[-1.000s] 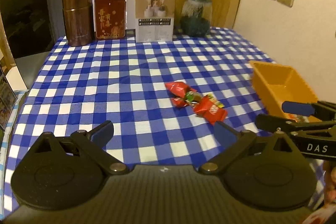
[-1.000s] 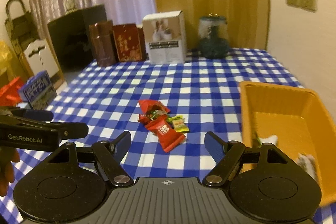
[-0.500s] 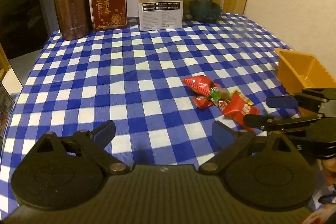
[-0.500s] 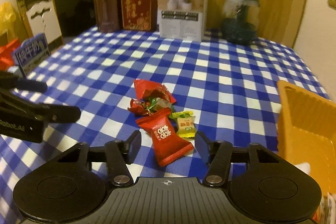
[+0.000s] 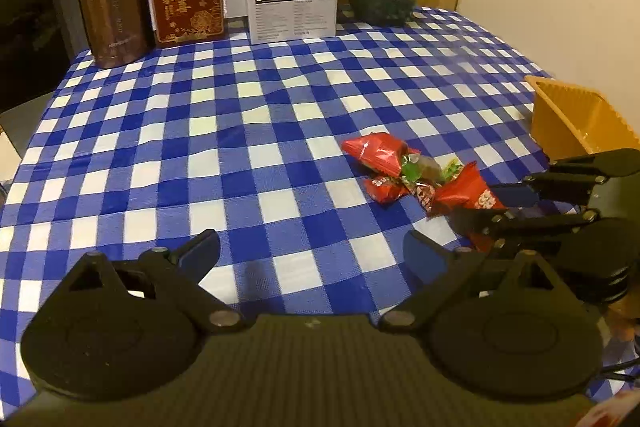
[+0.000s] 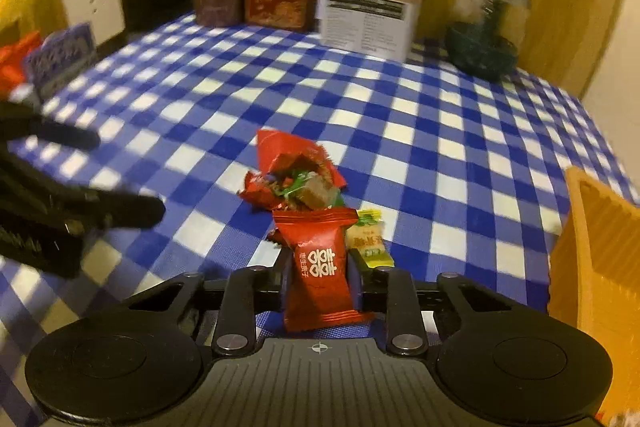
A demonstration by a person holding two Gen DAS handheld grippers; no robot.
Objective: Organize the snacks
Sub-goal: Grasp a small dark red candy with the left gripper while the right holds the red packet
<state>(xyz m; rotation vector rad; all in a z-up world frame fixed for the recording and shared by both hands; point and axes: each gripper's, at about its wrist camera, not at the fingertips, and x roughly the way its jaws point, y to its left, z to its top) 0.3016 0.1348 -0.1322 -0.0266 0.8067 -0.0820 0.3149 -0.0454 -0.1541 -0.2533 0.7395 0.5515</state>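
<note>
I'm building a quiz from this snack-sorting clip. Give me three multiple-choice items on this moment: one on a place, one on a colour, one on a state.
1. Where does the orange bin stand relative to the snack pile in the right wrist view?
A. to its right
B. to its left
C. behind it, by the boxes

2. What colour is the packet between the right gripper fingers?
A. green
B. red
C. blue

3. How is the left gripper?
A. shut on a packet
B. shut, holding nothing
C. open, holding nothing

Key: 1 A, the bin sits at the right edge. 2 B, the red packet sits between the two fingers. 3 C, its fingers are wide apart over bare tablecloth.
</note>
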